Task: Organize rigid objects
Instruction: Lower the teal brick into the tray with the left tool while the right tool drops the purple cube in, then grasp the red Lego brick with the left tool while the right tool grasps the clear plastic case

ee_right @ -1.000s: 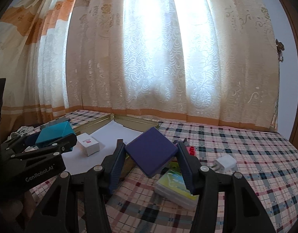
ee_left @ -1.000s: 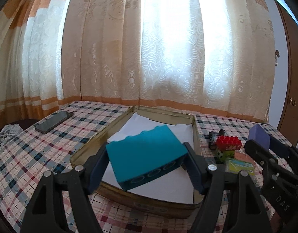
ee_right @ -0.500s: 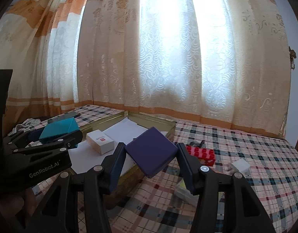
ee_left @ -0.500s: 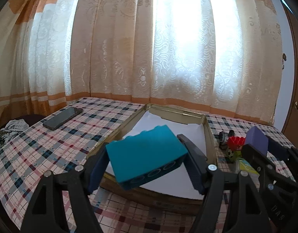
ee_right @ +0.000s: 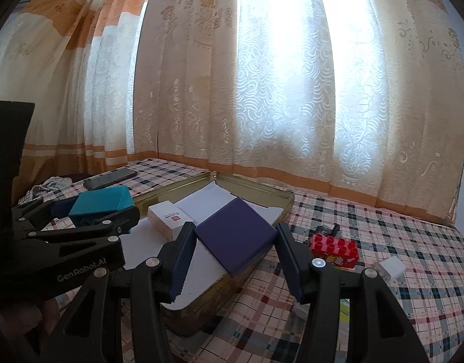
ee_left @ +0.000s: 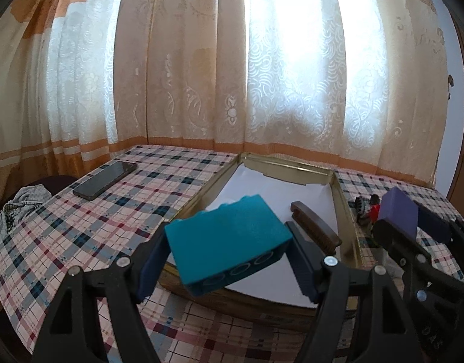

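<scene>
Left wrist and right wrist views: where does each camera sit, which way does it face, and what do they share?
Left wrist view: on the left gripper, facing the curtain over the tray; its fingers clamp a teal block; the right gripper shows at the right edge.
Right wrist view: on the right gripper, right of the tray, facing the curtain; its fingers clamp a purple block; the left gripper shows at left.
Shared: tray, both blocks, phone, red brick.
</scene>
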